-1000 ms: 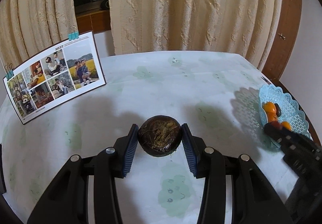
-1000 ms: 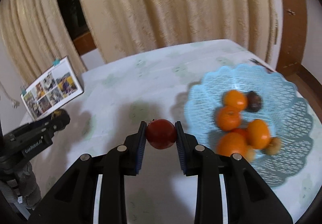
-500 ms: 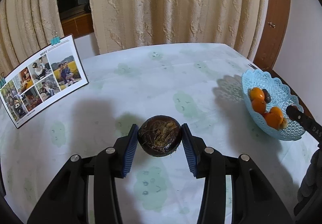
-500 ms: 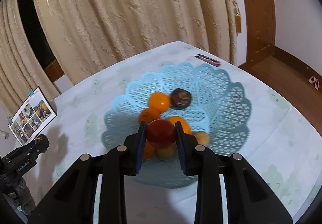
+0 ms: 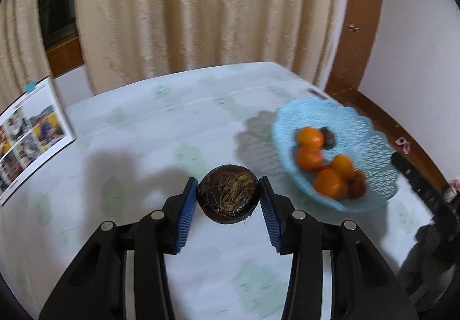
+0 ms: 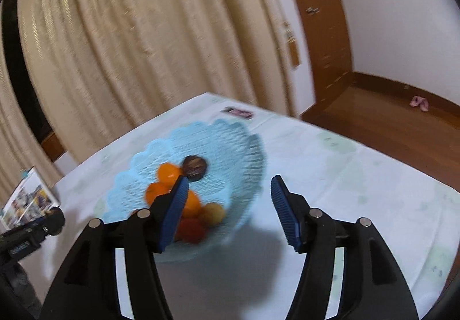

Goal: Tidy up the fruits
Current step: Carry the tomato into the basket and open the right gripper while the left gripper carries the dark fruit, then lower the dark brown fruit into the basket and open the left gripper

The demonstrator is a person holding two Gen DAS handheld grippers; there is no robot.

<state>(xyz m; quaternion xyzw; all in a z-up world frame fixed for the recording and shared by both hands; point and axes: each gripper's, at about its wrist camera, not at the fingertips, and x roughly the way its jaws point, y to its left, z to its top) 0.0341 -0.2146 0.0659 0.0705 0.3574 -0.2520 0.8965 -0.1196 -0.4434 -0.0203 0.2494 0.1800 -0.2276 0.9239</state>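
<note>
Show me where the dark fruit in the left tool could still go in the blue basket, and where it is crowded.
The far and right parts of the blue basket, beyond the dark round fruit, are bare mesh. The near-left part is crowded with oranges and a red fruit. The table between the photo card and the basket is also bare.

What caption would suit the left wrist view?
Left gripper carries a dark round fruit toward the blue basket of oranges.
</note>
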